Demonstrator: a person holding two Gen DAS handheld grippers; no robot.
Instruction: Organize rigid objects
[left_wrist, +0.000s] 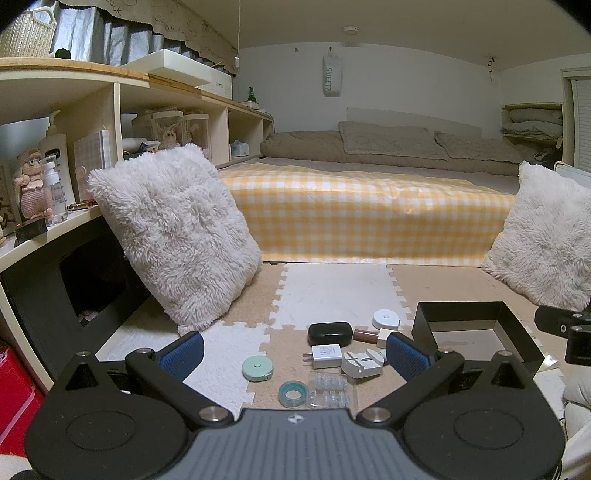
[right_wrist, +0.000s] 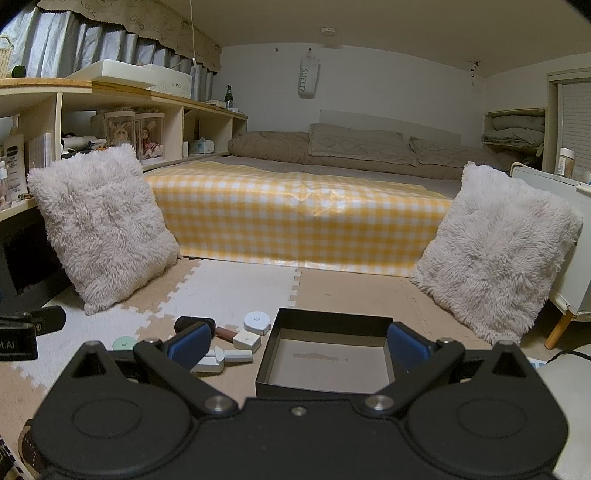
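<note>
Clutter lay bunched at the lower centre of the left wrist view: a black case (left_wrist: 330, 333), a white charger plug (left_wrist: 325, 356), a mint tape measure (left_wrist: 258, 368), a white round tape measure (left_wrist: 386, 319), a roll of blue tape (left_wrist: 291, 393) and a clear plastic pack (left_wrist: 328, 394), all on the foam floor mat (left_wrist: 332, 291). The black tray (right_wrist: 325, 360) sat empty at the lower centre of the right wrist view, just beside the pile. The left gripper (left_wrist: 294, 350) hung above the items with its jaws spread wide and nothing between them; the right gripper (right_wrist: 298, 345) was equally wide and empty, straddling the tray. The likeliest trouble appeared to be crowding: the plug, the case and a white block (left_wrist: 361, 363) sat touching or nearly so, and a closing finger could have shoved a neighbour away or pinched two at once. The clear pack looked slippery and flat, hard to lift cleanly. The tray seemed light, and a knock from the right gripper could have slid it off its spot
</note>
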